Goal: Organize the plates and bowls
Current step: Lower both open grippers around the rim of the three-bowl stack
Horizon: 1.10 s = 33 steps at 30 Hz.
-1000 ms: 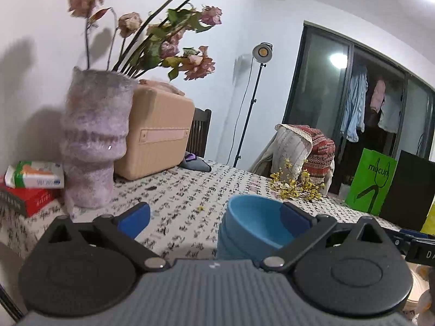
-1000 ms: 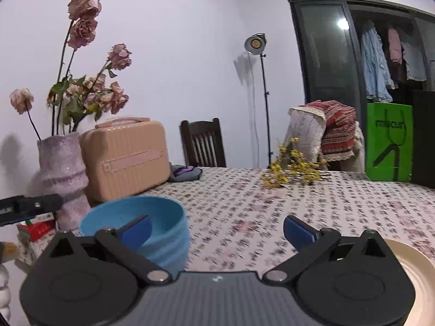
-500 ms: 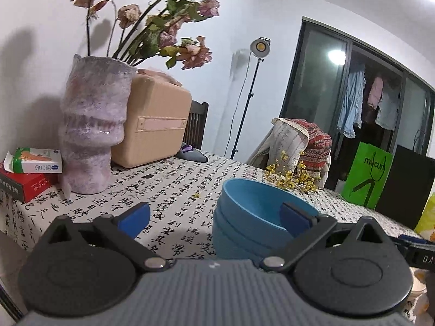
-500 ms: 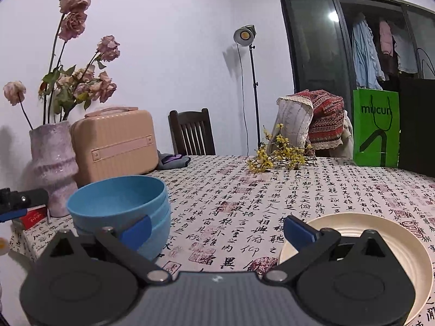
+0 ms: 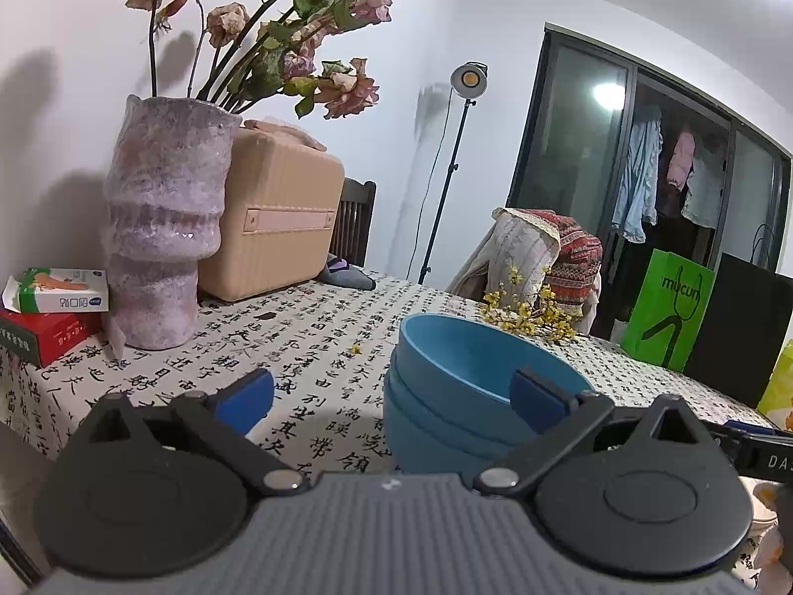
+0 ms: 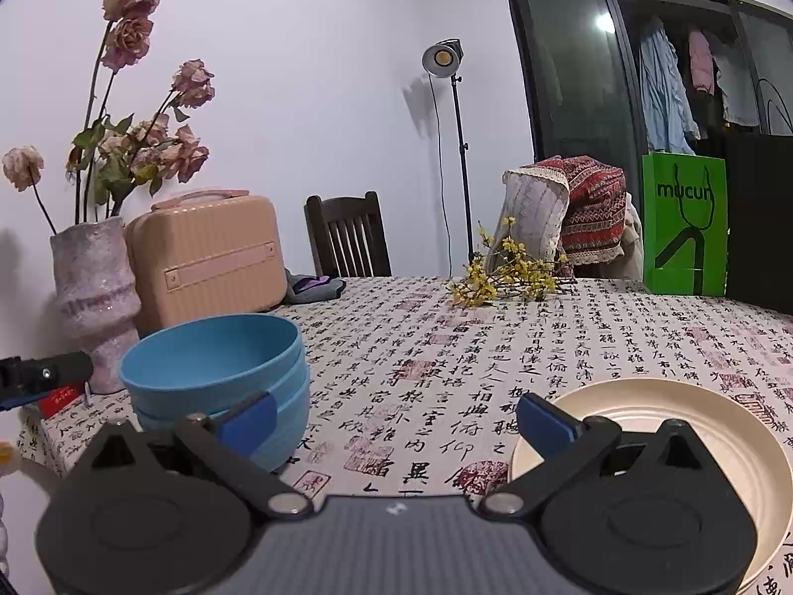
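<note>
**Right wrist view: plate sits off our right finger, bowls off the left**

Our right gripper (image 6: pixel 395 419) is wide open, empty. The cream plate (image 6: pixel 694 426) lies flat just beyond its right finger; the stacked blue bowls (image 6: pixel 218 377) are behind the left one. Our left gripper (image 5: pixel 391 399) is also spread, gripping nothing, its right finger over the bowl stack's rim. We judge the right is nearer the plate. Vase (image 6: pixel 94 297) and suitcase (image 6: pixel 208 258) sit farther back.

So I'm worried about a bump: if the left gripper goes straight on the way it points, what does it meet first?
Probably the blue bowls. The left gripper has open jaws, and the stack sits just ahead, slightly right of centre. Depth is unclear; it might graze the left wall.
</note>
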Each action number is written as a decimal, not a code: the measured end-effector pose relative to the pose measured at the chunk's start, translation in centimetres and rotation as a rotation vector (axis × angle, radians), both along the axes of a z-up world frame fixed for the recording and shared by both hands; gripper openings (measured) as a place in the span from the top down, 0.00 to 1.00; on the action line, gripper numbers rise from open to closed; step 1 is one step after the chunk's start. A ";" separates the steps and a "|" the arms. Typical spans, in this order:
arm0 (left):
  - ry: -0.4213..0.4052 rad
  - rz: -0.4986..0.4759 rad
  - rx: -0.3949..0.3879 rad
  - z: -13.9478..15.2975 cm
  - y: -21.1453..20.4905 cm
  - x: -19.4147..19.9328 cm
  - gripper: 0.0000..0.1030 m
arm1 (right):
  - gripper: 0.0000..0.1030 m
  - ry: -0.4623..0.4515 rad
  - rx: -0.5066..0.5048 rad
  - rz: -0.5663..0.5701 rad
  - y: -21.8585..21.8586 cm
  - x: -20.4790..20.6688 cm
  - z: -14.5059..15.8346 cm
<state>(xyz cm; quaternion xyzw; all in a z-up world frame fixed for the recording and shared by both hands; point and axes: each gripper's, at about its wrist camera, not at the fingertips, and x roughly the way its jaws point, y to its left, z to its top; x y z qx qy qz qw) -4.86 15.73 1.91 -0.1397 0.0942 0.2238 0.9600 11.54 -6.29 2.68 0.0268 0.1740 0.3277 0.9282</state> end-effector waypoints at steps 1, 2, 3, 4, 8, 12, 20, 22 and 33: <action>0.000 0.000 -0.001 0.0 0.0 0.0 0.00 | 0.00 0.003 0.000 -0.001 0.0 0.1 0.0; 0.001 0.001 -0.001 0.0 0.0 0.0 0.00 | 0.00 0.005 0.000 -0.002 0.1 0.1 -0.1; 0.001 0.002 -0.002 -0.1 0.0 -0.1 0.00 | 0.00 0.008 -0.001 -0.003 0.1 0.1 -0.1; 0.003 0.002 -0.004 -0.1 0.0 -0.1 0.00 | 0.00 0.011 -0.001 -0.004 0.1 0.2 -0.2; 0.004 0.002 -0.010 -0.2 0.2 -0.1 0.00 | 0.00 0.018 -0.002 -0.002 0.3 0.2 -0.4; 0.007 0.000 -0.010 -0.2 0.2 0.0 0.00 | 0.00 0.020 -0.004 0.000 0.4 0.3 -0.4; 0.014 -0.012 -0.008 0.0 0.0 0.4 0.00 | 0.00 0.031 -0.005 0.005 0.8 0.4 -0.3; 0.017 -0.015 -0.013 0.0 0.1 0.6 0.00 | 0.00 0.038 -0.007 0.007 1.0 0.6 -0.4; 0.006 -0.062 -0.064 0.6 1.2 2.2 0.00 | 0.00 0.084 -0.016 0.011 2.3 1.4 0.7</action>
